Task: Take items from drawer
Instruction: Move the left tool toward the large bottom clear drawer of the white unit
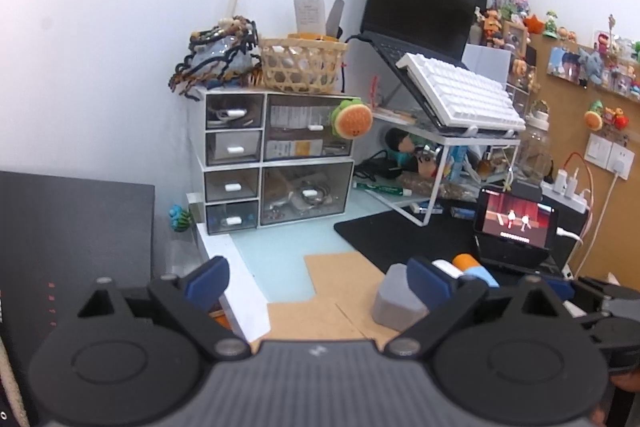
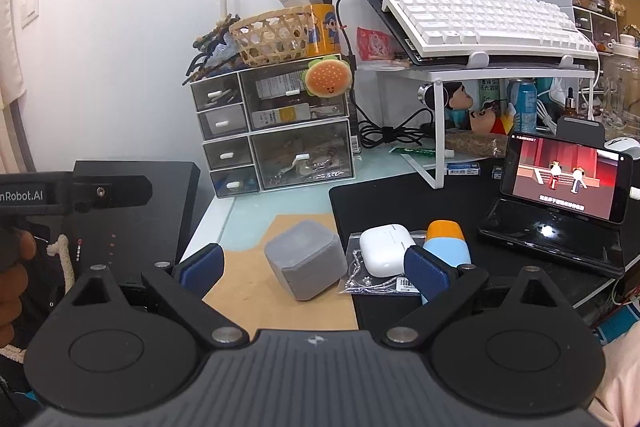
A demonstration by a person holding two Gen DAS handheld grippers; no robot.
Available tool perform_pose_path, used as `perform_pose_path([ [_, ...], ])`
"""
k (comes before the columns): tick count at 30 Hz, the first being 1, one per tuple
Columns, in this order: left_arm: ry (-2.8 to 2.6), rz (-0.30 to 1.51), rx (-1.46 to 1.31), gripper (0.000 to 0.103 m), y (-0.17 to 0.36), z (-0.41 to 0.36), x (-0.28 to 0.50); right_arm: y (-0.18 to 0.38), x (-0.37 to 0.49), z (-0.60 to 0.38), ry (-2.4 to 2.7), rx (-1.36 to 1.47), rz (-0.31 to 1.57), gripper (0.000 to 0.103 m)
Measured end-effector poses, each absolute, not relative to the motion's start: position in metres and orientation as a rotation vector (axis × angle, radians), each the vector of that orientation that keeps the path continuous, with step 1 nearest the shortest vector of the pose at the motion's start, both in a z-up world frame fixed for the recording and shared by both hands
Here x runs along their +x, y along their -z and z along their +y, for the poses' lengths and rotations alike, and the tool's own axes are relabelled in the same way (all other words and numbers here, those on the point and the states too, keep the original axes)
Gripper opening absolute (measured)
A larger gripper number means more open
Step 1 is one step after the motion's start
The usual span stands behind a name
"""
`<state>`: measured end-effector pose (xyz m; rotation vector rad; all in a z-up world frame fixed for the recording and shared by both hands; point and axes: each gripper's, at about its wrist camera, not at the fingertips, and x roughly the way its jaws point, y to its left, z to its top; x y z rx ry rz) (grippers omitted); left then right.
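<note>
A white drawer unit with clear fronts (image 1: 276, 163) (image 2: 276, 131) stands at the back of the desk, all drawers shut. On the desk in front lie a grey box (image 2: 306, 259) (image 1: 394, 301), a white earbud case (image 2: 382, 249), a blue tube with an orange cap (image 2: 446, 243) (image 1: 472, 267) and a clear bag with a silver chain (image 2: 368, 281). My left gripper (image 1: 316, 279) is open and empty, above the desk's front. My right gripper (image 2: 312, 267) is open and empty, with the grey box between its fingers' line of sight.
A woven basket (image 1: 302, 67) and beaded cords sit on the drawer unit; a burger plush (image 2: 328, 75) hangs on it. A white riser holds a laptop and white keyboard (image 2: 484, 19). A phone playing video (image 2: 568, 183) stands right. A black box (image 1: 76, 227) lies left.
</note>
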<state>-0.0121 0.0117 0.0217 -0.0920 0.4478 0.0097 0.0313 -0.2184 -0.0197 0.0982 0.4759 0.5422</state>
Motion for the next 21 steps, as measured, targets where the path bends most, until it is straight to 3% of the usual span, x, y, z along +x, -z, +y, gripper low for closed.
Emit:
perform_pose_path([
  [21, -0.017, 0.505, -0.070, 0.097, -0.038, 0.005, -0.002, 0.019, 0.029, -0.226, -0.530, 0.115, 0.481, 0.099],
])
